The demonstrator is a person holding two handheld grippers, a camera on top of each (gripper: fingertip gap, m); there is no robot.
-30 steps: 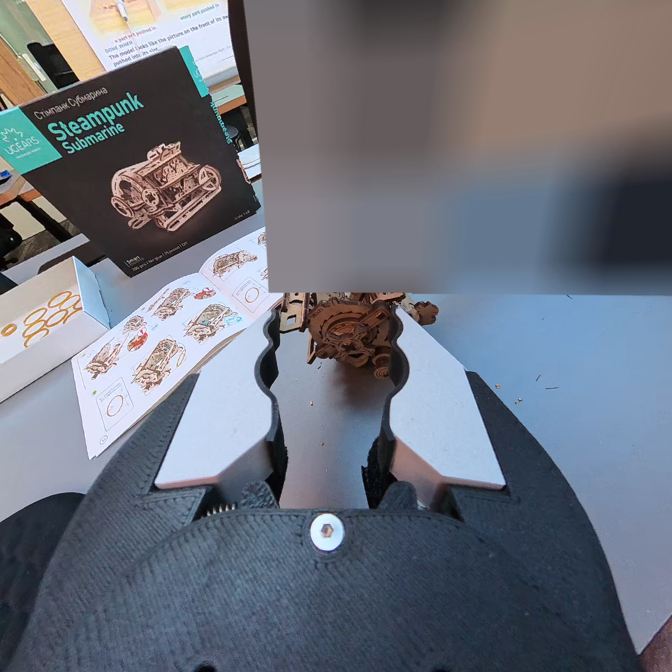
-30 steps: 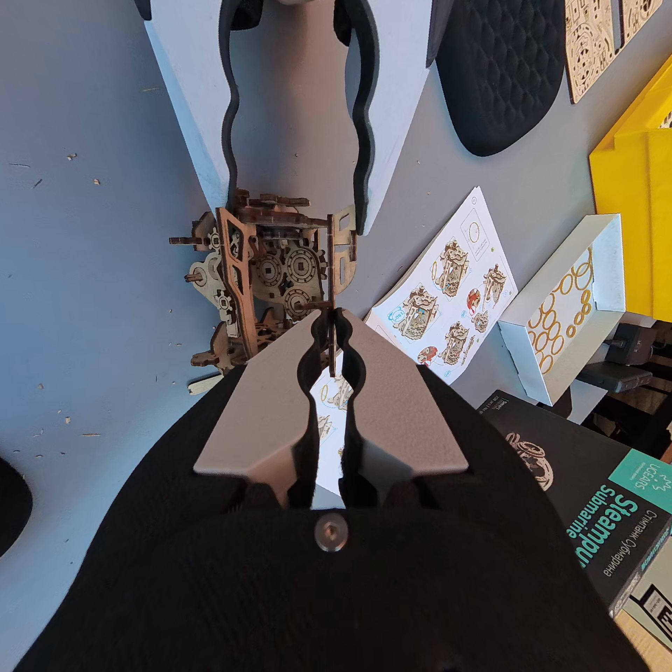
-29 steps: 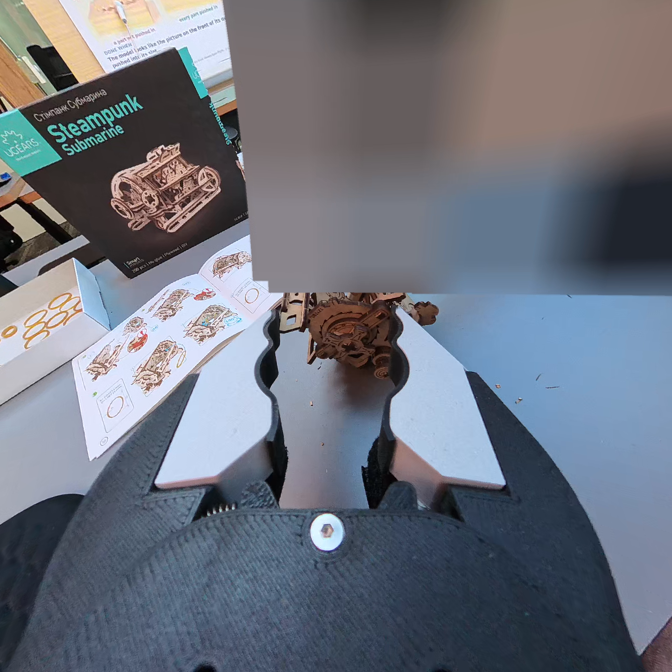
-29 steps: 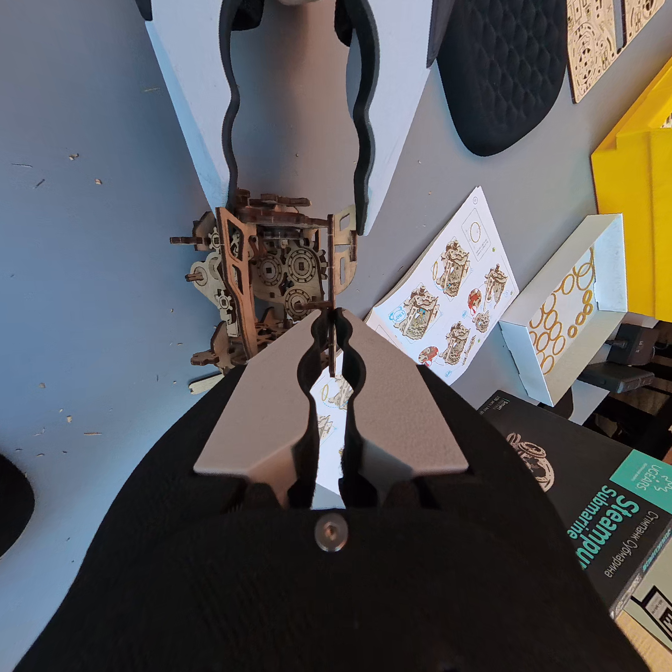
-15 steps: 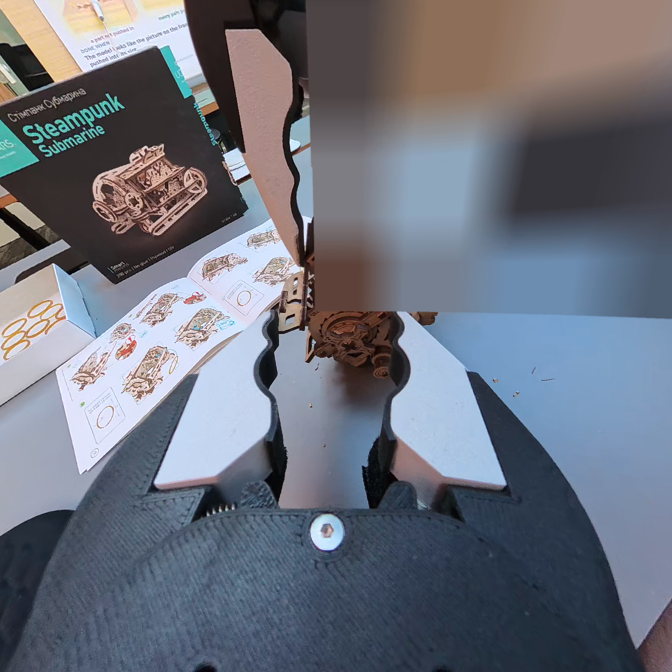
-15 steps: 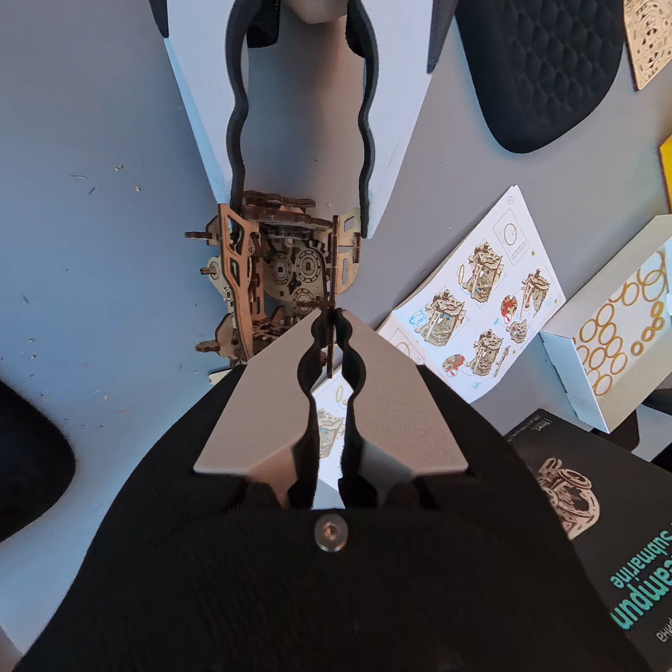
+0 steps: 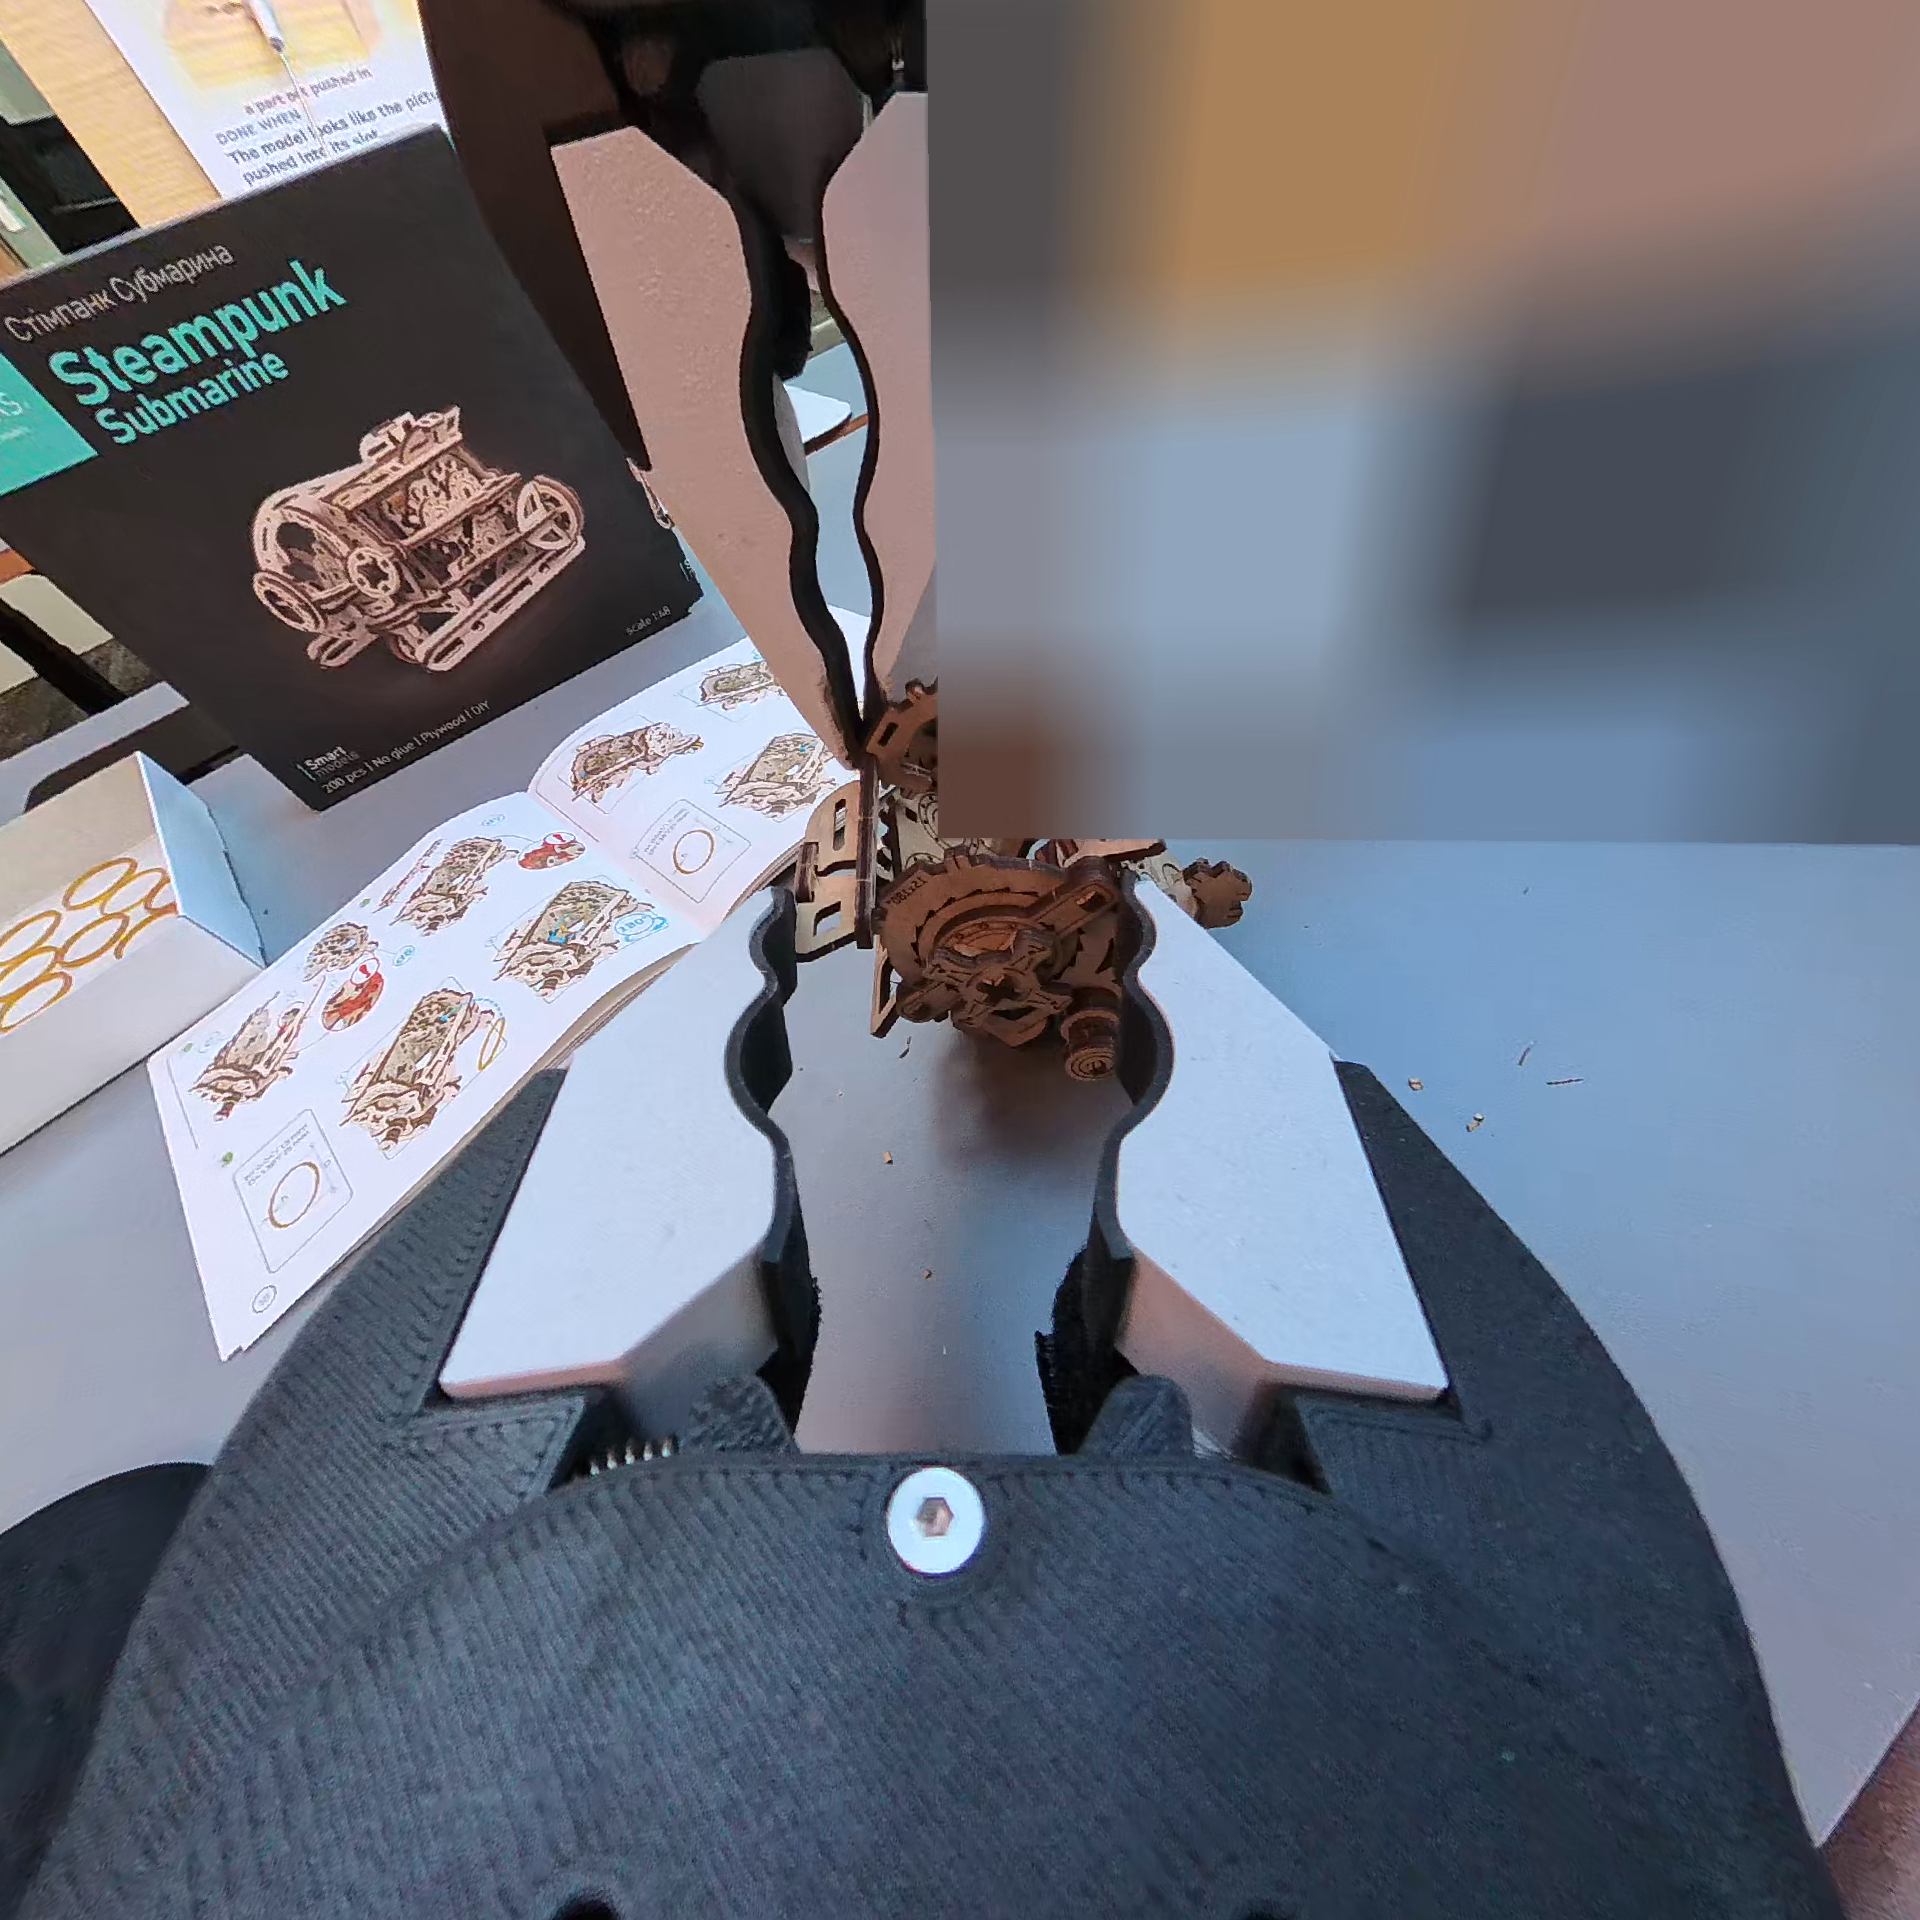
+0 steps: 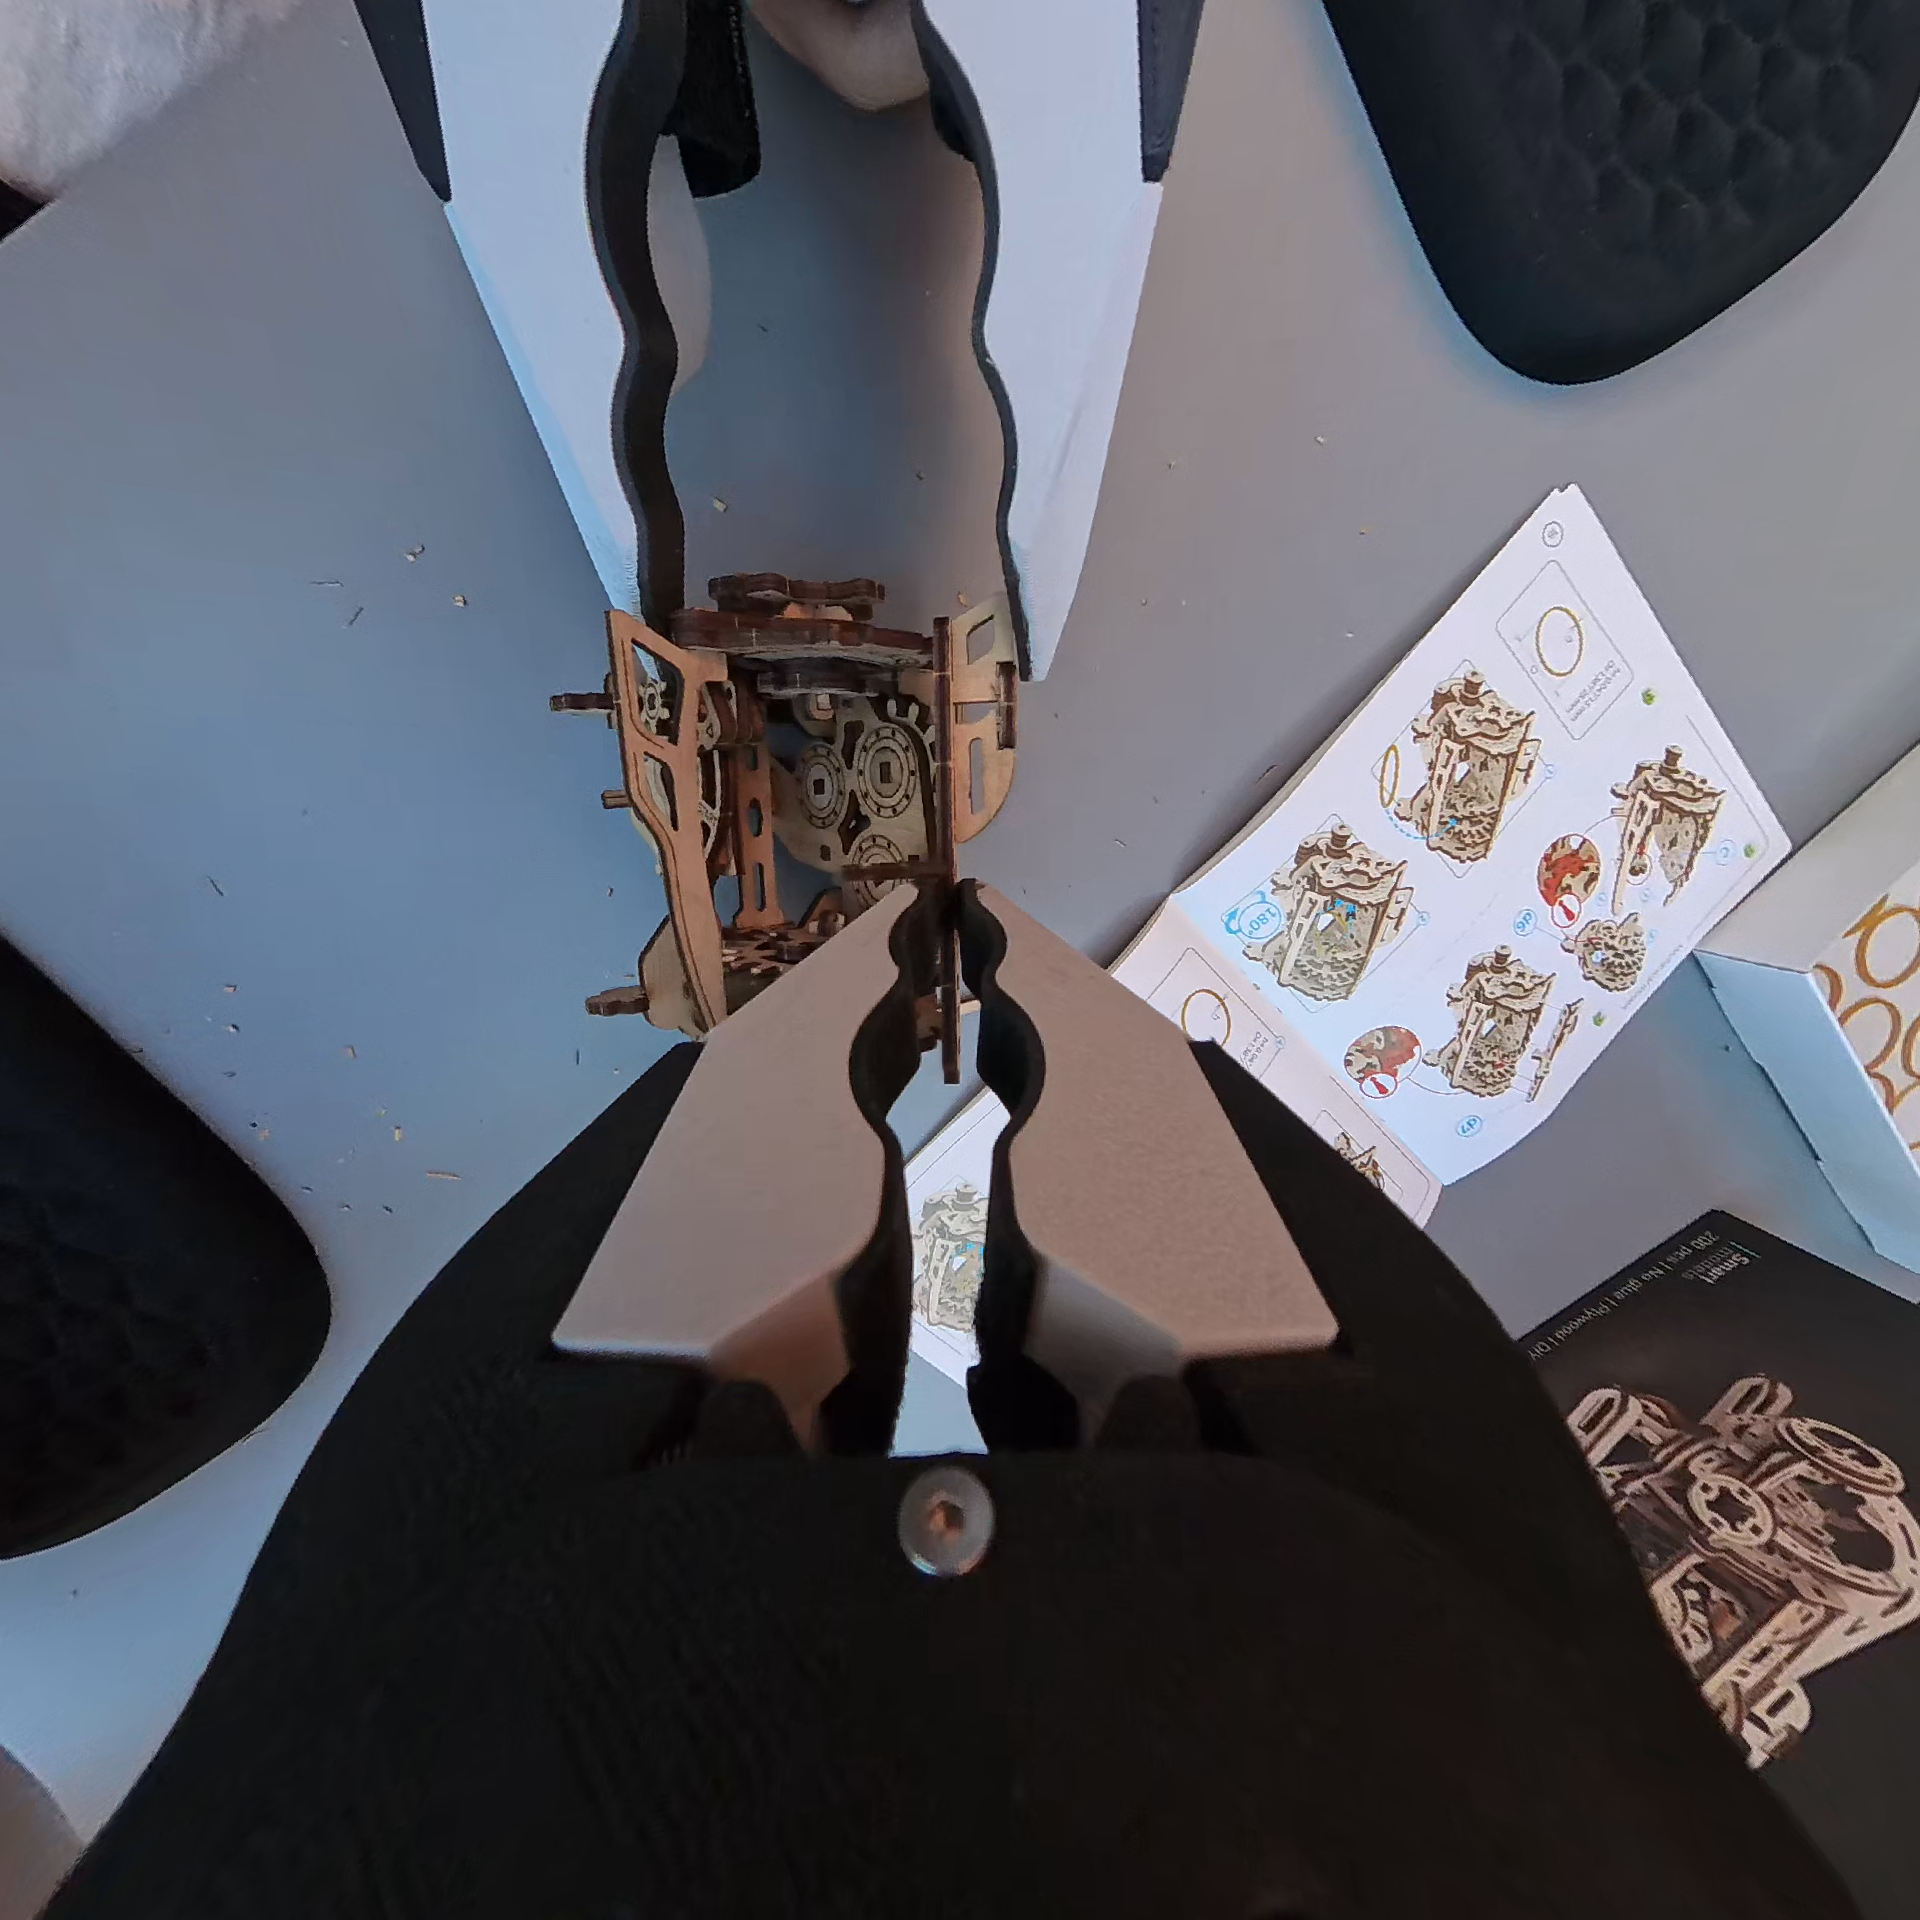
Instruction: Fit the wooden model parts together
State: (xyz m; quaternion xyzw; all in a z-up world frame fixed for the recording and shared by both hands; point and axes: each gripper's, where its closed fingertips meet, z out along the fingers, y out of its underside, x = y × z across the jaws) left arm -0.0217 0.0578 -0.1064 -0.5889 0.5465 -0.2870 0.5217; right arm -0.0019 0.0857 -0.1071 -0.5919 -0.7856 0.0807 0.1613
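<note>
Two grippers over grey table [image 8: 260, 416]: left gripper [image 7: 956, 935] spread wide, straddling wooden model [image 7: 997, 956] standing on tabletop; right gripper [image 8: 940, 914] pinching thin wooden piece [image 8: 948, 997] against model's side, beside open booklet [image 8: 1455, 883].

We see a grey desk [image 8: 260, 436] scattered with wood crumbs. On it: the wooden model [image 8: 800, 790], an open instruction booklet [image 8: 1475, 862], a white box [image 7: 94, 935] with ring prints, a black kit box [image 7: 312, 468] standing at the back, and black padded things [image 8: 1621, 156], possibly mats.
</note>
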